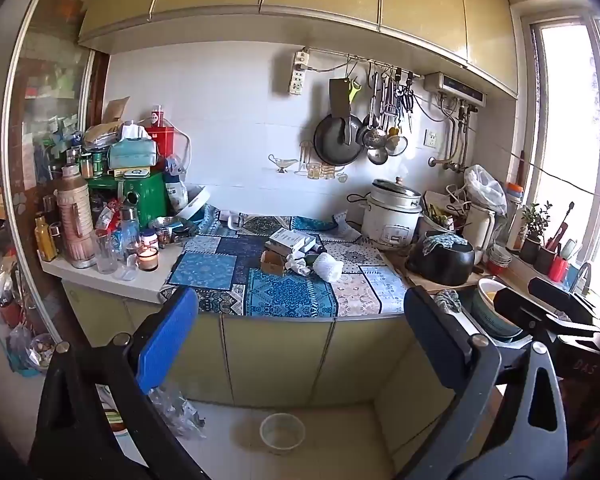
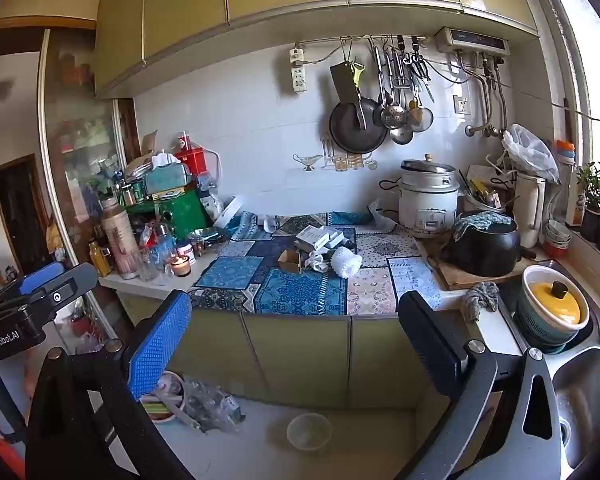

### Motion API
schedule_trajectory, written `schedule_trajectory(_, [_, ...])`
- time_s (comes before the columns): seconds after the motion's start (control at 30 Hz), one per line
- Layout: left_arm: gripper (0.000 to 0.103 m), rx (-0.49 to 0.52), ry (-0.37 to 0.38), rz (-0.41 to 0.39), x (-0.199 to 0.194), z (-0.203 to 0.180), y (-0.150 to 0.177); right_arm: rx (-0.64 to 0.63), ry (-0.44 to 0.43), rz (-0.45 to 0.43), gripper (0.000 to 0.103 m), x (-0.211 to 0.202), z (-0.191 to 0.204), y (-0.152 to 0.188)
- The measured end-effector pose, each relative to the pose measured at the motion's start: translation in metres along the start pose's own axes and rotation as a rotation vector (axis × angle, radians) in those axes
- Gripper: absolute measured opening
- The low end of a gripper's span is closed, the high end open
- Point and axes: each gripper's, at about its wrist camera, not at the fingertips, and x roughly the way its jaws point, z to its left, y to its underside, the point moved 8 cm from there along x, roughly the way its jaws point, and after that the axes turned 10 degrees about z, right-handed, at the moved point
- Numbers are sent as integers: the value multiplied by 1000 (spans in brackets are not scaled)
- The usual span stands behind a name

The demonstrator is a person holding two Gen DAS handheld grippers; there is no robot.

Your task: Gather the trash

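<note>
Crumpled tissue (image 1: 298, 266) on counter, well beyond spread fingers (image 1: 168, 340).

A matt patchwork blue cloth (image 2: 300, 284) is covering the tabletop, glossy white wall tiles (image 2: 240, 120) are shining, and crumpled white paper (image 2: 346, 262) is looking rough beside a brown cardboard box (image 2: 290, 261).

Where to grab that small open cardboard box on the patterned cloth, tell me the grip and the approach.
Pinch one upright side wall of the small cardboard box from above. Its top is open, so one finger can drop inside. Come from its left, since crumpled white paper crowds its right. Both the left gripper and right gripper are open.
</note>
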Motion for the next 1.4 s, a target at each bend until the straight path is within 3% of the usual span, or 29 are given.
schedule_trajectory(0.37, [103, 3, 10, 12, -7, -15, -6, 7, -8, -6, 103, 0, 7, 2])
schedule_trajectory(1.4, [103, -4, 51, 35, 6, -3, 0, 42, 8, 30, 103, -1, 3, 5])
